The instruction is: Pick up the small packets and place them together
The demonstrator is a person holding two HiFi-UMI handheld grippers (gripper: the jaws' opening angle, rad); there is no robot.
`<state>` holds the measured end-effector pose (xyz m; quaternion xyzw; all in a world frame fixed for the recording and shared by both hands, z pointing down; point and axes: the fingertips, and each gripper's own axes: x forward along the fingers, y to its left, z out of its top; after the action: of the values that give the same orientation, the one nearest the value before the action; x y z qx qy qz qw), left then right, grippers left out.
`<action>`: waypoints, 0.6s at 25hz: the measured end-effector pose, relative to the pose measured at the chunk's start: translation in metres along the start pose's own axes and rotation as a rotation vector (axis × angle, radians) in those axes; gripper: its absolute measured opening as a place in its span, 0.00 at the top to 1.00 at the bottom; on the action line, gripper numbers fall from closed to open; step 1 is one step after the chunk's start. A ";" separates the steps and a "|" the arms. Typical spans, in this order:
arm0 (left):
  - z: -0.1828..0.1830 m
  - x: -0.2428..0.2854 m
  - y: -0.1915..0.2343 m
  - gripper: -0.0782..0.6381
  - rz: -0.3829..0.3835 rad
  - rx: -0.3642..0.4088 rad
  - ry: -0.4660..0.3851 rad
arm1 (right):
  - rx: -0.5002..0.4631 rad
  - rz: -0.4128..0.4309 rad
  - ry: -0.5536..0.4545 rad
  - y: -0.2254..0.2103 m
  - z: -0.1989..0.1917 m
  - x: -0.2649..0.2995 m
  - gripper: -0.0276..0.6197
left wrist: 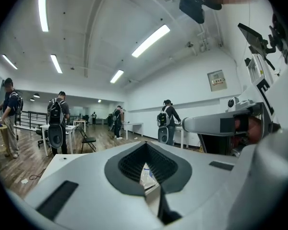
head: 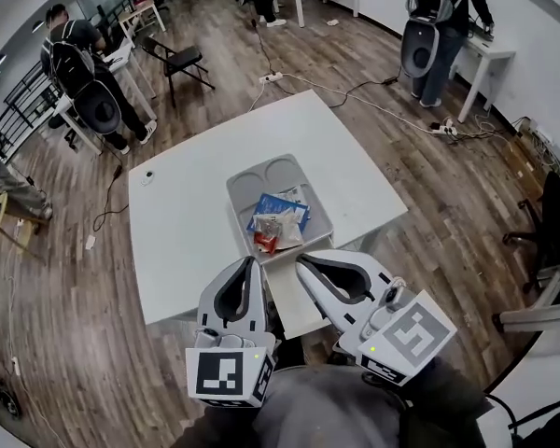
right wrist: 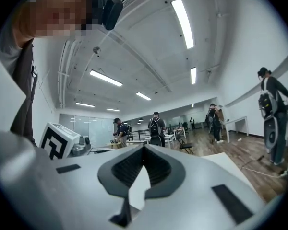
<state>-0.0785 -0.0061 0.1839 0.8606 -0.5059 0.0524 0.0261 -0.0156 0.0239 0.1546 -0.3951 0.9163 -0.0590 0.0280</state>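
Observation:
A grey tray sits mid-table on the white table. Small packets are piled at its near end: a blue packet, a clear packet and a red packet. My left gripper hangs just short of the tray's near edge, shut and empty. My right gripper is beside it, also shut with nothing held. In the left gripper view the left gripper points level, and a packet shows through the gap behind its tips. The right gripper points level across the room.
A small round object lies at the table's left edge. A pale narrow board runs from the tray toward me. A folding chair, floor cables and several people at side tables surround the table.

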 end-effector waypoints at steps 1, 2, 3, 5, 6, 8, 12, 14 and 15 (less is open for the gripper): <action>0.002 0.000 -0.001 0.89 0.000 0.002 -0.008 | -0.002 -0.002 0.003 0.000 -0.001 0.001 0.95; 0.004 0.000 -0.001 0.89 0.003 0.004 -0.015 | -0.002 -0.003 0.005 0.000 -0.003 0.001 0.95; 0.006 0.000 -0.001 0.89 0.007 0.008 -0.023 | -0.002 -0.002 0.006 0.000 -0.004 0.002 0.95; 0.008 -0.001 -0.003 0.89 0.012 0.019 -0.038 | 0.000 -0.002 0.002 -0.001 -0.005 0.001 0.95; 0.009 0.000 -0.005 0.89 0.011 0.026 -0.045 | 0.001 -0.004 -0.001 -0.001 -0.005 0.000 0.95; 0.011 0.001 -0.009 0.89 0.006 0.036 -0.054 | 0.001 -0.012 -0.008 -0.003 -0.004 -0.003 0.95; 0.013 0.011 -0.013 0.89 0.012 0.043 -0.059 | -0.005 -0.015 -0.015 -0.011 -0.008 -0.005 0.95; 0.010 0.016 -0.014 0.89 0.017 0.046 -0.060 | -0.009 -0.017 -0.012 -0.015 -0.013 -0.005 0.95; 0.008 0.017 -0.014 0.89 0.018 0.047 -0.060 | -0.011 -0.021 -0.008 -0.017 -0.016 -0.004 0.95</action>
<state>-0.0576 -0.0149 0.1780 0.8574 -0.5130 0.0388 -0.0097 -0.0020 0.0165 0.1732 -0.4051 0.9123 -0.0529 0.0288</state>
